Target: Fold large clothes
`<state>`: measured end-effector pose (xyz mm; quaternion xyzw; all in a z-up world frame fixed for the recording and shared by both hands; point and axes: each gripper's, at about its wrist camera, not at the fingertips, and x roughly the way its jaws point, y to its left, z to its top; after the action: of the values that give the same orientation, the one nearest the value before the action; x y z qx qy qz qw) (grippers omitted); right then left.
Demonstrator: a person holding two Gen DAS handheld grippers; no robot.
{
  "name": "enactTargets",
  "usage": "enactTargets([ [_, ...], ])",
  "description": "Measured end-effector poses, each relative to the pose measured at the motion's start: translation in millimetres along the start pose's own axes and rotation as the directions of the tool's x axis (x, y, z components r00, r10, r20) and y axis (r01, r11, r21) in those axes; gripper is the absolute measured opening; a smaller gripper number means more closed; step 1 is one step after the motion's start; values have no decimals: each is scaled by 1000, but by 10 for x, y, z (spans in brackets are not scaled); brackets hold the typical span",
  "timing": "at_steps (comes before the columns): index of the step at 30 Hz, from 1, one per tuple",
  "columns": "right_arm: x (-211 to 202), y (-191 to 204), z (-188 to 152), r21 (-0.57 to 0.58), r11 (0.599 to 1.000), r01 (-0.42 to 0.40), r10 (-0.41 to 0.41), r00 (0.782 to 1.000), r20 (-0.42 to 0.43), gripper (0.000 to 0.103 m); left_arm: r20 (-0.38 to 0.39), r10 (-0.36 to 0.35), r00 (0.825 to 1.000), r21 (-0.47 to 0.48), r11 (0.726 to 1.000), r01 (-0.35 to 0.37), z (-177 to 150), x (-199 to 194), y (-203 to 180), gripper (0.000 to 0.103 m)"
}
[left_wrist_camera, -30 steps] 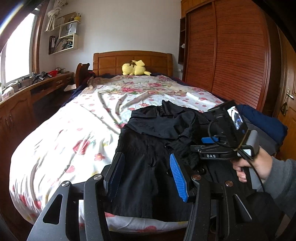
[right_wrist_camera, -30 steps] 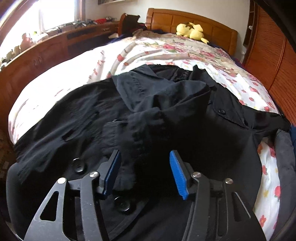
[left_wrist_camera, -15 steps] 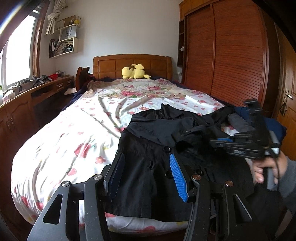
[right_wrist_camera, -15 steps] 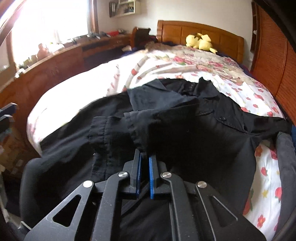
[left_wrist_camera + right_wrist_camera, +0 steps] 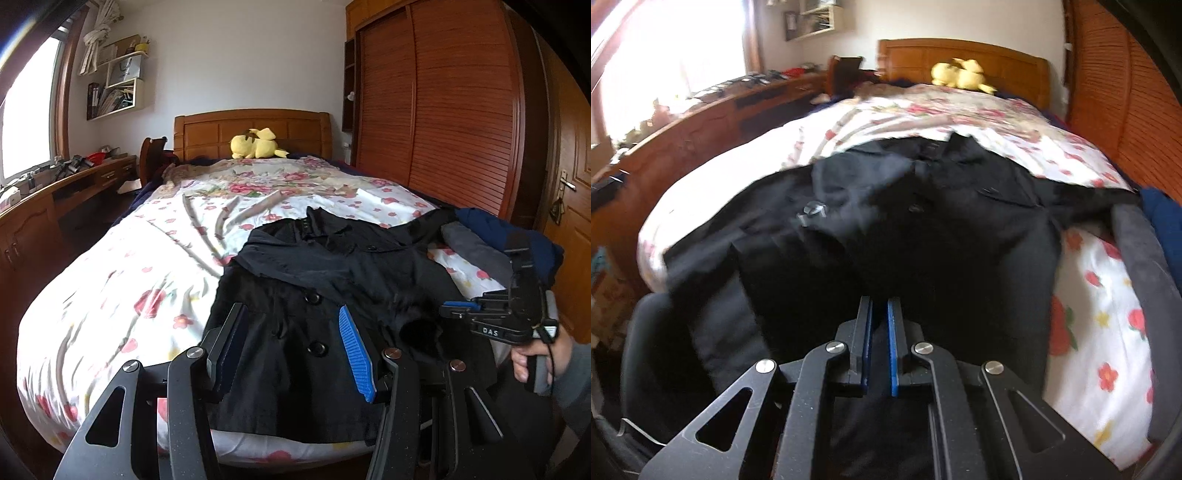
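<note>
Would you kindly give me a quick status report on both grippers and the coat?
Left hand-held gripper open, above coat. Right hand-held gripper nearly closed; hold on cloth unclear. Coat partly folded on bed. Other clothes alongside.

A black button-front coat (image 5: 317,291) lies spread on the flower-print bed (image 5: 122,280), toward the foot end and nearer the wardrobe side, its collar pointing at the headboard and its hem hanging over the foot edge. One upper flap is folded across the chest, with large round black buttons showing below it down the front. In the blurred right wrist view the coat (image 5: 923,229) seems bunched near the middle.
</note>
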<state>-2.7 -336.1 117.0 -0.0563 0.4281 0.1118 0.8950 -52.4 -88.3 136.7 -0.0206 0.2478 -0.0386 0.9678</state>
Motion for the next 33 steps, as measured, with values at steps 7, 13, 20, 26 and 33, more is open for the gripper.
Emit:
enactTargets([
  [7,-151,-293,-34,68,995,79,-81,996,35,15,-5,-7,1000,9,1000,7,-13,13,0,53],
  [13,-298,-14,-10,-13,999,41,-39,996,82,45,-15,-17,1000,13,1000,17,-26,40,-18,53],
  [20,-137,489,13,-100,992,-71,76,996,48,68,-32,-23,999,22,999,23,-25,69,-55,53],
  [26,250,603,2,-158,987,10,-22,997,-73,68,-40,-23,999,33,999,25,-35,44,-48,53],
  [33,218,385,-71,-131,991,-1,-9,997,-75,13,-49,-31,998,37,999,32,-43,42,-44,53],
])
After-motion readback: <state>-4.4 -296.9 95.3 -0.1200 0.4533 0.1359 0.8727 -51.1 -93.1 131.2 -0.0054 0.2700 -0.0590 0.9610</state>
